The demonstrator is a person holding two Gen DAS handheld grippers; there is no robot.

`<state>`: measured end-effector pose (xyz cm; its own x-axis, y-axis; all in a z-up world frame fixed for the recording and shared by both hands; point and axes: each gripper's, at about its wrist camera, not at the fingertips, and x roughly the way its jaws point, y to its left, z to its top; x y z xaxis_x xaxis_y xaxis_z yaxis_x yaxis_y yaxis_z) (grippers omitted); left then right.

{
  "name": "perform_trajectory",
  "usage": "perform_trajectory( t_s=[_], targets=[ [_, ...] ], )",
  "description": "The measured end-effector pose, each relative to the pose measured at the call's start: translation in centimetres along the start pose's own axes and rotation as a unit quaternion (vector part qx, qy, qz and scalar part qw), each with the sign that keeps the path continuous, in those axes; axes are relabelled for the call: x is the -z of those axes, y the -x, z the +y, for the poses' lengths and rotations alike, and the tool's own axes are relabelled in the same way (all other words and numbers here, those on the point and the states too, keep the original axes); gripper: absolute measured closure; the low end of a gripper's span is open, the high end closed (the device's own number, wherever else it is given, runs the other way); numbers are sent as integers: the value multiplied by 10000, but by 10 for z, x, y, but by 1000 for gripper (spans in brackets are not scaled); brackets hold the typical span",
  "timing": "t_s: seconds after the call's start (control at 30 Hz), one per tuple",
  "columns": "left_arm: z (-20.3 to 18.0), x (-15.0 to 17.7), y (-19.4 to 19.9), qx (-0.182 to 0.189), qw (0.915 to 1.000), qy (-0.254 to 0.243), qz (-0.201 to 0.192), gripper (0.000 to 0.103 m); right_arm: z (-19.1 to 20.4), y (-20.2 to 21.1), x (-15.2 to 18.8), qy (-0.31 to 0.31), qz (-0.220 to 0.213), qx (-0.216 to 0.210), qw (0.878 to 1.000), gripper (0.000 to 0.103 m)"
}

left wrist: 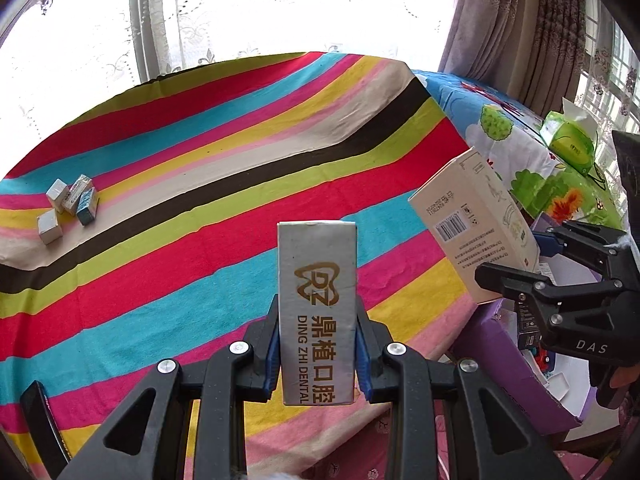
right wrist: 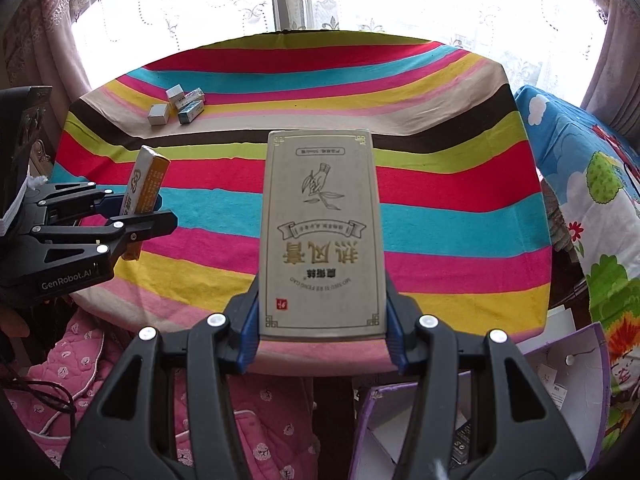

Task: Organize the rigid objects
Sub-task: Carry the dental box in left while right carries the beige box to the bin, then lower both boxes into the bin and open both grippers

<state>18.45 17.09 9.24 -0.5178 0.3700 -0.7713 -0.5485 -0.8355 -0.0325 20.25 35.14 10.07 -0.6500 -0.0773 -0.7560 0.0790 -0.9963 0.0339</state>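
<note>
A narrow grey dental box stands upright, pinched in the left claw above the striped worktop. The right claw pinches a wider beige box over the worktop's near edge. Four small boxes cluster far left.

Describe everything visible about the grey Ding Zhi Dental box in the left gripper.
The Ding Zhi Dental box is a tall, narrow grey carton, apparently cardboard, with a gold tooth logo above gold Chinese and English lettering running along its length. Its end flap looks closed and its edges look undented. The left gripper clamps its lower part between blue pads, holding it roughly upright above the striped cloth. The right wrist view shows a yellow side panel. Only the pads appear to touch it.
</note>
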Motion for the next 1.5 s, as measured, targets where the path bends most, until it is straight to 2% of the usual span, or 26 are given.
perform_trajectory(
  t_s=[0.17,0.33,0.47,0.77,0.93,1.1,1.23,1.37,1.4,1.43,1.5],
  targets=[
    [-48,-6,-7,280,9981,-530,130,72,-28,15,21,-238,47,170,9996,48],
    [-102,-14,-14,779,9916,-989,287,72,-63,33,45,-649,74,444,9969,48],
    [-142,-18,-17,998,9844,-1409,351,72,-89,48,63,-937,93,684,9932,48],
    [-214,-13,-29,1527,9625,-2145,655,72,-142,75,103,-1486,201,1222,9811,48],
    [-241,-4,-30,1766,9505,-2443,746,72,-169,87,121,-1670,333,1684,9709,48],
    [-256,3,-34,2079,9426,-2462,869,71,-187,97,134,-1824,452,2012,9613,48],
    [-262,12,-36,2261,9376,-2472,937,71,-193,101,137,-1898,469,2066,9587,48],
    [-265,19,-32,2595,9295,-2438,962,71,-193,99,136,-1947,498,2125,9563,48],
    [-265,20,-32,2681,9271,-2427,983,64,-194,99,136,-1987,510,2201,9537,47],
    [-263,20,-31,2733,9256,-2414,1017,49,-197,98,135,-2033,516,2289,9506,45],
    [-254,16,-30,2652,9327,-2269,914,38,-200,98,129,-2105,433,2327,9485,25]
  ],
)
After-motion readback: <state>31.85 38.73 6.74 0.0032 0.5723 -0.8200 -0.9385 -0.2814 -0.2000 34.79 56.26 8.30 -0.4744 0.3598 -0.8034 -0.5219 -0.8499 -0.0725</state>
